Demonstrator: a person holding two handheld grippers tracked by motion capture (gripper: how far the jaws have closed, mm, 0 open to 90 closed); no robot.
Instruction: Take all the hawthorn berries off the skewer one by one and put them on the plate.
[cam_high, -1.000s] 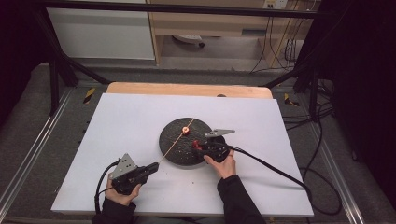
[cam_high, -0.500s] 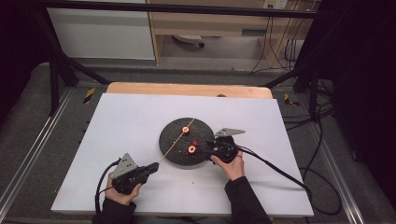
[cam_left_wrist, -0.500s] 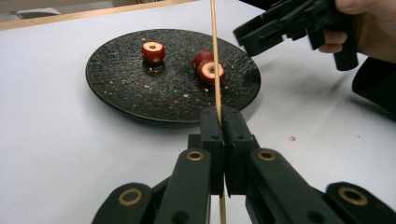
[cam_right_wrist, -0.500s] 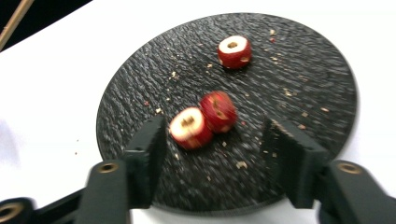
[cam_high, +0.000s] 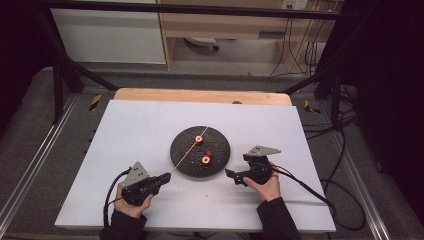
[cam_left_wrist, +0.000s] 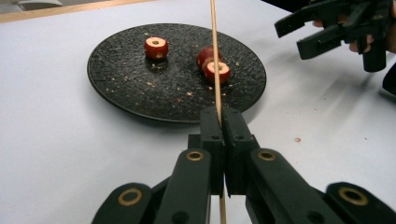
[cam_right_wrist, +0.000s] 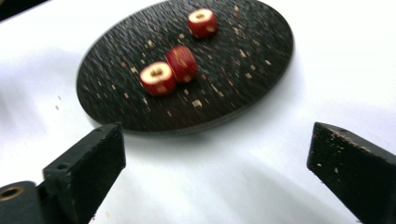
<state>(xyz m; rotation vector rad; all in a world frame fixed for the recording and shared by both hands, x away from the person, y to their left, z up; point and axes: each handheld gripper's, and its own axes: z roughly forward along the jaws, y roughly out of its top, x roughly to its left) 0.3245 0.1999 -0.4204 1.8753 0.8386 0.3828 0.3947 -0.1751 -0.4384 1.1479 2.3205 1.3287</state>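
My left tongs (cam_left_wrist: 219, 140) are clenched on a thin wooden skewer (cam_left_wrist: 215, 56), which runs from between the jaws out across the black plate (cam_high: 181, 155) toward about one o'clock from my seat. My right tongs (cam_high: 236, 177) are released, jaws spread wide and holding nothing, hovering over the white surface (cam_high: 140, 125) just off the plate's rim at roughly four o'clock. On the plate lie three red fruit rounds with cored pale centres: one alone (cam_right_wrist: 202, 22) near the plate's middle, where the skewer passes over it in the high view, and two touching each other (cam_right_wrist: 169, 70) toward five o'clock, nearest my right tongs. I judge the rounds are meant for the skewer. The risk is that they are small and round-sided, so a squeeze off-centre could roll or squirt one off the plate. The skewer is long and gripped only at one end, so any push against its tip could pivot or snap it. Crumbs already dot the plate, which suggests the fruit breaks up easily.
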